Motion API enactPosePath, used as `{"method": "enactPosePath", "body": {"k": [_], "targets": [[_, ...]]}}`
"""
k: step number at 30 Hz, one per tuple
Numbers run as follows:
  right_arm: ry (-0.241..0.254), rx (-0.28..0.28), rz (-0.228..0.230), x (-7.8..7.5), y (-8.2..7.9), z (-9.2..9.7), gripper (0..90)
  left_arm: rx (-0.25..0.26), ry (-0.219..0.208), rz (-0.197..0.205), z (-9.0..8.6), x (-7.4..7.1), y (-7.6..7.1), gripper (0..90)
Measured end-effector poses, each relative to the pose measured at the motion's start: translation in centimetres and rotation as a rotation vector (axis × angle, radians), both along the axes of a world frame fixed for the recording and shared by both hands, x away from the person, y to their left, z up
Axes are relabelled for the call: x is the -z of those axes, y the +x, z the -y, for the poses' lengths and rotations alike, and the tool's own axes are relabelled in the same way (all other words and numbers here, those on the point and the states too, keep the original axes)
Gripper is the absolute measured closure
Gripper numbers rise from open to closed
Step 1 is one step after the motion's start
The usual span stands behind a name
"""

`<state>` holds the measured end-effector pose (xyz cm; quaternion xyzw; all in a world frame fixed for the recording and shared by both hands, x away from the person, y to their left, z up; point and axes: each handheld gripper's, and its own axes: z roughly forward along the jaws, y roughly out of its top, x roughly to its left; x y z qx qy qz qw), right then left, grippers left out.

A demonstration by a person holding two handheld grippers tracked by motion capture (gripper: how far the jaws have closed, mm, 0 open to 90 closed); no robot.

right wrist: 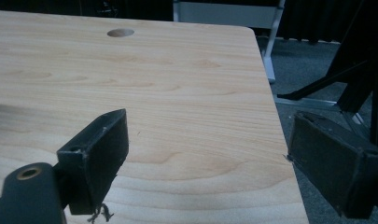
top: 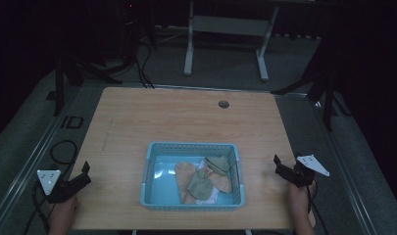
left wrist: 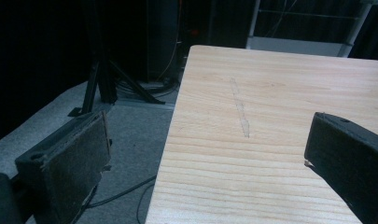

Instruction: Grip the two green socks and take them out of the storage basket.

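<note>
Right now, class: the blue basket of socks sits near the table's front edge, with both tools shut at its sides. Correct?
Not quite. The blue basket of socks is placed as stated, but each gripper view shows its tool open: left tool, right tool.

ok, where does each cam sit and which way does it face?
High view: above the person's side, looking forward and down on the table and basket; forearms, left gripper and right gripper show.
Left gripper view: rides the left gripper, faces the table's left edge and floor; open jaws show.
Right gripper view: rides the right gripper, faces the far right corner; open jaws show.
Shared: the hole.
</note>
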<state>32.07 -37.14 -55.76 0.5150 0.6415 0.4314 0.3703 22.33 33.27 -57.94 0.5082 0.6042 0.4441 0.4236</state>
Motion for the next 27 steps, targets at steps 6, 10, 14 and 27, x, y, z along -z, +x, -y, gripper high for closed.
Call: {"method": "enactPosePath", "body": {"k": [6,10,14,27], "targets": [[0.016,-0.007,-0.021,-0.13,0.09,0.14,12.2,0.001,0.0,-0.002,-0.03,-0.01,0.02,0.4],[0.02,-0.004,-0.049,-0.15,0.27,0.3,12.2,0.001,-0.001,-0.005,-0.02,-0.01,0.04,0.4],[0.026,0.005,-0.069,-0.08,0.28,0.57,12.2,0.002,-0.001,-0.004,-0.03,-0.01,0.03,0.4],[0.028,-0.034,-0.063,-0.1,0.25,0.76,12.2,0.007,-0.001,-0.004,-0.01,-0.01,0.04,0.4]]}}
